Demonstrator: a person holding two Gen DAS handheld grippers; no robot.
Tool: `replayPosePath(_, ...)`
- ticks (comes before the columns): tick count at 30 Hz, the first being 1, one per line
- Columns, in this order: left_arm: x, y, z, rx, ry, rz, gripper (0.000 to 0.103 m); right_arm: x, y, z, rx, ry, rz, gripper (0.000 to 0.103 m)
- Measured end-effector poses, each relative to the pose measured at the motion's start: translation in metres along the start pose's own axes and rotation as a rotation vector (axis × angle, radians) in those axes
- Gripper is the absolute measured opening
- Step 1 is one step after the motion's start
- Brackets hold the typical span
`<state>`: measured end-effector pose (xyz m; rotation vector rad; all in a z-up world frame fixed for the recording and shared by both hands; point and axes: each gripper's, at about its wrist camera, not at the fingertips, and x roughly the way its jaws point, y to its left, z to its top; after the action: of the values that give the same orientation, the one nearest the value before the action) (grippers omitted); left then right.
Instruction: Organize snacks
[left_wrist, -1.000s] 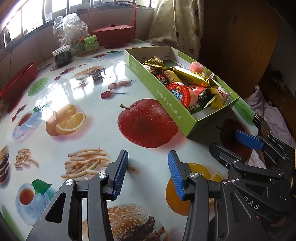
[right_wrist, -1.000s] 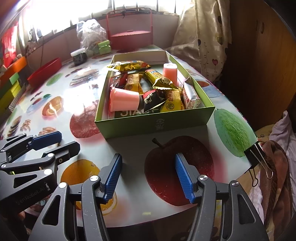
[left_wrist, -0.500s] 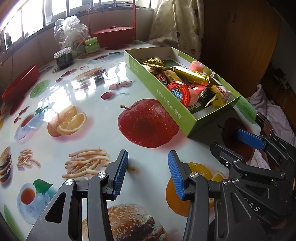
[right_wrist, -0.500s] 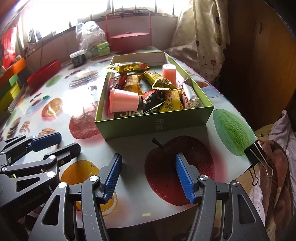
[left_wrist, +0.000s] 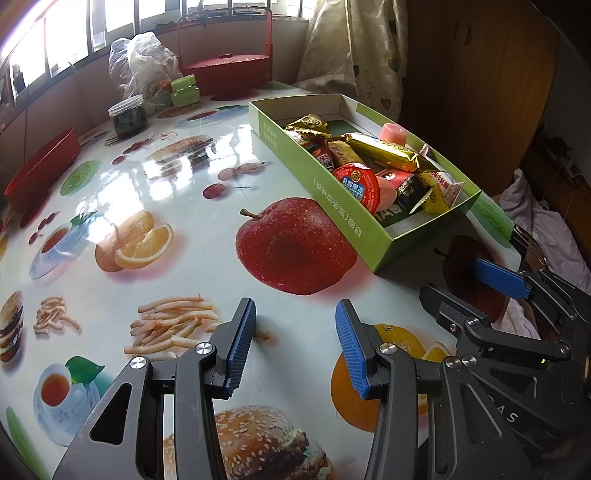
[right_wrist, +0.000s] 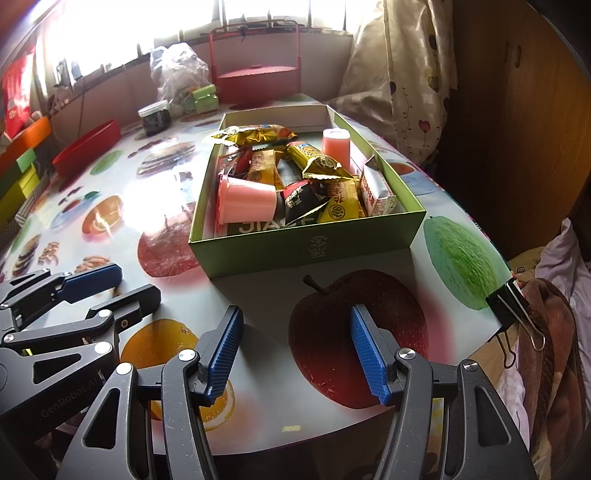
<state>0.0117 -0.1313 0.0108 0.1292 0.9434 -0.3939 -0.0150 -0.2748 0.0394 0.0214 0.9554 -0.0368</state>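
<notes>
A green cardboard box (left_wrist: 343, 195) (right_wrist: 314, 247) lies on the fruit-print table and holds several snacks: gold wrapped bars (right_wrist: 255, 134), a pink jelly cup on its side (right_wrist: 245, 199) with a red lid (left_wrist: 358, 184), an upright pink cup (right_wrist: 335, 144), small packets. My left gripper (left_wrist: 295, 332) is open and empty, low over the table, short of the box. My right gripper (right_wrist: 295, 336) is open and empty in front of the box's near end. Each gripper shows in the other's view, the right one (left_wrist: 476, 288) and the left one (right_wrist: 110, 284).
At the table's far side stand a red lidded carrier with a tall handle (left_wrist: 225, 70), a plastic bag (left_wrist: 142, 70), a dark jar (left_wrist: 127, 114), a small green box (left_wrist: 184, 90) and a red basin (left_wrist: 40, 170). A binder clip (right_wrist: 511, 306) grips the table's right edge. Curtain and wooden wardrobe stand at the right.
Both grippers stay open and empty. The views have shifted only slightly; the snacks in the box have not moved.
</notes>
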Motion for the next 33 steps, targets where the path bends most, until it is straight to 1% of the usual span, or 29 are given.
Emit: replayPosePath(33,-0.0004,0.0002,0.0000,0.004,-0.002,0.008,0.047,-0.0003,-0.0008,-0.0006,0.001,-0.003,-0.001,0.060)
